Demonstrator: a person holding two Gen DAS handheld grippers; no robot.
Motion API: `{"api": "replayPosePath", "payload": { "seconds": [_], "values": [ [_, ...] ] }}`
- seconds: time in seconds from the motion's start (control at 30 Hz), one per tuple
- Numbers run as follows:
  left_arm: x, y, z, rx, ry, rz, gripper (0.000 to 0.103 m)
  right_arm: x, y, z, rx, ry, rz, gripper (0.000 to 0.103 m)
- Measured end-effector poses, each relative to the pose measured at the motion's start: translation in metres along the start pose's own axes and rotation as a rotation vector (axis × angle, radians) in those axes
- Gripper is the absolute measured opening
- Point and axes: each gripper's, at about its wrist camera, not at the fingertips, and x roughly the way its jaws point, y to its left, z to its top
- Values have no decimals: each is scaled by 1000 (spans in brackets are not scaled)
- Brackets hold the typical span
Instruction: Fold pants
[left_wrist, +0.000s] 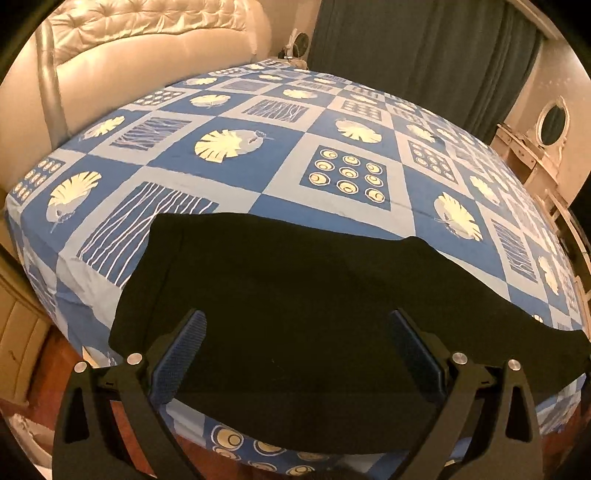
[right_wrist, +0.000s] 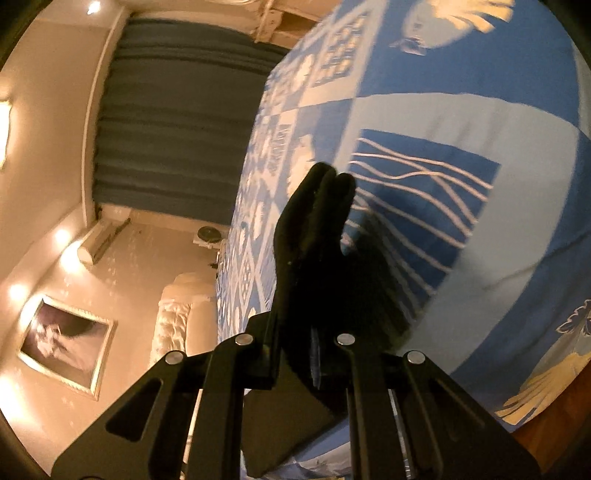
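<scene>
Right gripper (right_wrist: 314, 354) pinches a bunched edge of the pants (left_wrist: 295, 295), which lie across the bed's (left_wrist: 258, 162) near edge; left gripper (left_wrist: 295, 354) gapes empty above them. One-sided lifting could drag them floorward.

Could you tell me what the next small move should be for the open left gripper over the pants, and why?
Probably lower the left gripper onto the near edge of the black pants and close. Its jaws stand open above the cloth, gripping nothing, while the right gripper is already shut on a bunch of the fabric; a second hold looks needed to carry a fold across the bed.
</scene>
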Motion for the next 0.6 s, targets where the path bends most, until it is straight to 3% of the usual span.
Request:
{"api": "replayPosePath", "payload": {
  "seconds": [0.3, 0.6],
  "values": [
    [5, -4, -2, 13, 15, 19, 99, 24, 78, -33, -257, 88, -12, 12],
    [5, -7, -3, 25, 19, 16, 99, 75, 140, -99, -498, 209, -38, 12]
  ]
}}
